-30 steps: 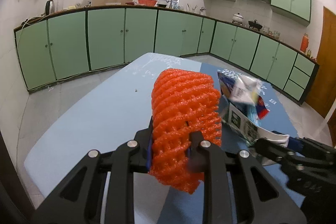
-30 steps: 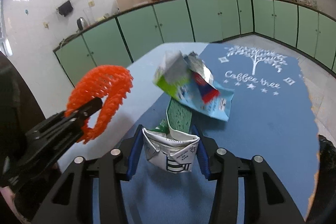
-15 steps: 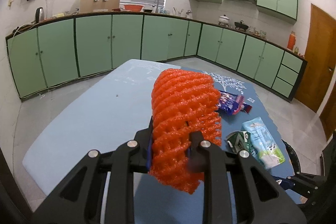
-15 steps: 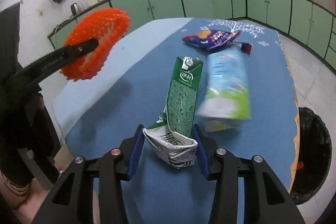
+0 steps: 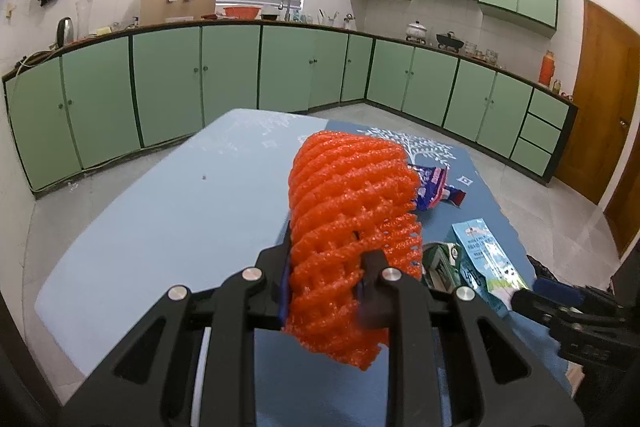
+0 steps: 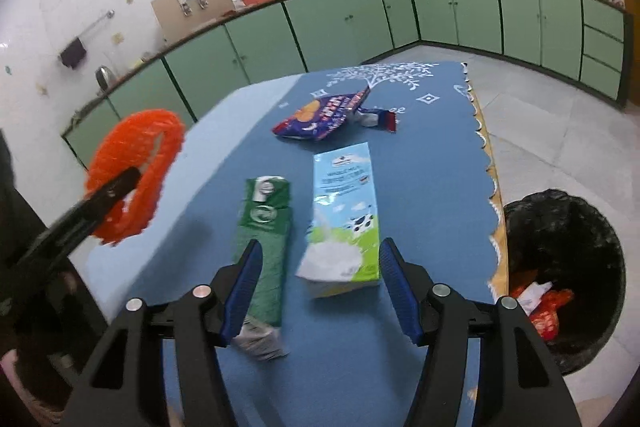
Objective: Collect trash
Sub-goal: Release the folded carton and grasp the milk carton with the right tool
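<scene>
The orange foam net (image 5: pixel 352 227) is clamped in the left claw (image 5: pixel 326 275) above the worktop (image 6: pixel 432 155). The right claw (image 6: pixel 320 287) is spread wide over the green carton (image 6: pixel 266 227) and blue milk carton (image 6: pixel 344 219), near the worktop's right edge; the snack wrapper (image 6: pixel 320 113) lies toward the far edge, and the bin (image 6: pixel 560 267) is seen beside the right edge.

On the table (image 6: pixel 440 155), two cartons lie side by side at frame centre: milk carton (image 6: pixel 344 219) right, juice carton (image 6: pixel 264 239) left. A snack bag (image 6: pixel 320 117) lies above them. A bin (image 6: pixel 560 267) stands on the floor at lower right.
</scene>
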`<state>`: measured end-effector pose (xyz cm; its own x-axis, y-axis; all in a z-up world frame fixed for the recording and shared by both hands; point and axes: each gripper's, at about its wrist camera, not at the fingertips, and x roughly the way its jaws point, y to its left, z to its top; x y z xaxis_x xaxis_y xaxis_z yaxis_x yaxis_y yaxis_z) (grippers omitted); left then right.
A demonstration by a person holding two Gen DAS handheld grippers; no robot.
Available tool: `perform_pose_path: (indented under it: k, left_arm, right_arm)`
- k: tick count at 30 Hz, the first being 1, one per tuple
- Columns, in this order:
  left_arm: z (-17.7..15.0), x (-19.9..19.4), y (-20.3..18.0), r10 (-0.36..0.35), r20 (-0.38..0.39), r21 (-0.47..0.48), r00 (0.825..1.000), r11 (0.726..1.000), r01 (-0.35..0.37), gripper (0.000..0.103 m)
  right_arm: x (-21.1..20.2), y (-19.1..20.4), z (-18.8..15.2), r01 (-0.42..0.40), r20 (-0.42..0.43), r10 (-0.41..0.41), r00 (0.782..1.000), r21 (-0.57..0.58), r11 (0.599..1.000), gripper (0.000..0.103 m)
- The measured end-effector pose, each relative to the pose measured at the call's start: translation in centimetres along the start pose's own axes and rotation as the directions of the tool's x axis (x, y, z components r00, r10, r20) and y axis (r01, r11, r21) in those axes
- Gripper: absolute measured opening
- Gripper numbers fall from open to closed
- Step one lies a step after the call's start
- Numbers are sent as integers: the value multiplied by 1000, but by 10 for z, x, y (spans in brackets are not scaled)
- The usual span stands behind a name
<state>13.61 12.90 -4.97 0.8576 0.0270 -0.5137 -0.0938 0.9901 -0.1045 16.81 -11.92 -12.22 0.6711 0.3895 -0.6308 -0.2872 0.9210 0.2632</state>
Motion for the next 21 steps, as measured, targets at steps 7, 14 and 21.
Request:
perform_pose_path:
  k: [7,14,21]
  left_arm:
    - [-1,4,-5,-9,-15,7,1000,1000,9,22]
    - [2,5,-6,-26,-21,16,999,1000,27,22]
    - [10,3,-26,-89,-4,45,996,995,89,22]
  right_arm:
    - [30,-1,-1,68,-35,-69,997,-28,997,49]
    - [23,-7,1,52,-15,-53,999,-20,998,46]
    - [-15,-25,14,77,76,-78,994,8,997,46]
